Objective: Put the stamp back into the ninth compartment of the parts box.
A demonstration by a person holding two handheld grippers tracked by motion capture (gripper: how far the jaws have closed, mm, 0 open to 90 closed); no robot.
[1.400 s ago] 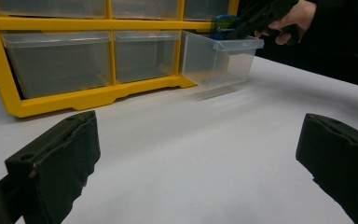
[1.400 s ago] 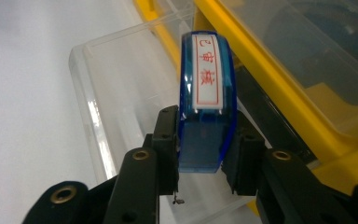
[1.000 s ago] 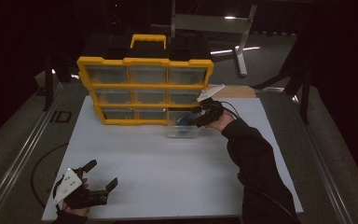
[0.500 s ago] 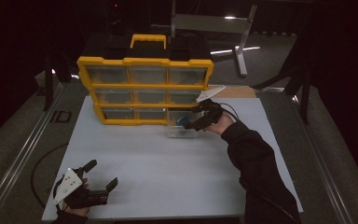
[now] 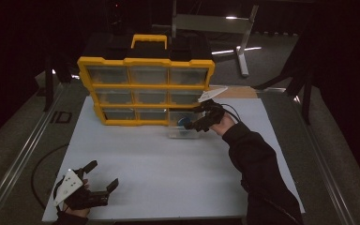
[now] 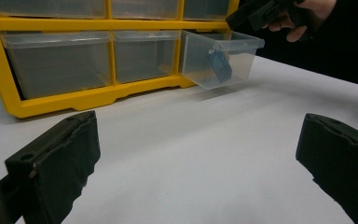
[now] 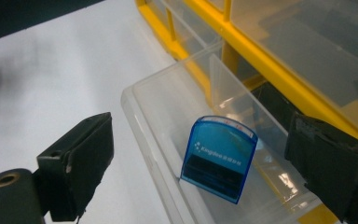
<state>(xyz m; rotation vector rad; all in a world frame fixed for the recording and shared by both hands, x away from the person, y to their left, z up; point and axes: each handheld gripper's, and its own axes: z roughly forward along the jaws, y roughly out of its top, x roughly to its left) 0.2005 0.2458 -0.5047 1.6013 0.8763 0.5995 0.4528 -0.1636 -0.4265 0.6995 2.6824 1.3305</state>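
The right gripper [image 5: 198, 117] is held above the clear drawer [image 5: 183, 129], which is pulled out from the bottom right slot of the yellow organizer [image 5: 145, 86]; its jaws have just been opening and are now spread wide, with nothing pressed between them. The blue stamp [image 7: 218, 157] is seen inside this drawer, leaning tilted against its wall and free of both pads. The left gripper [image 5: 96, 180] is kept near the front edge of the white table [image 5: 168, 173], well apart from the drawer, with its jaws wide open and empty

Glossy blue plastic stamp [image 7: 218, 158] sits in a clear, smooth plastic drawer [image 7: 154, 121]; matt white tabletop [image 5: 168, 173].
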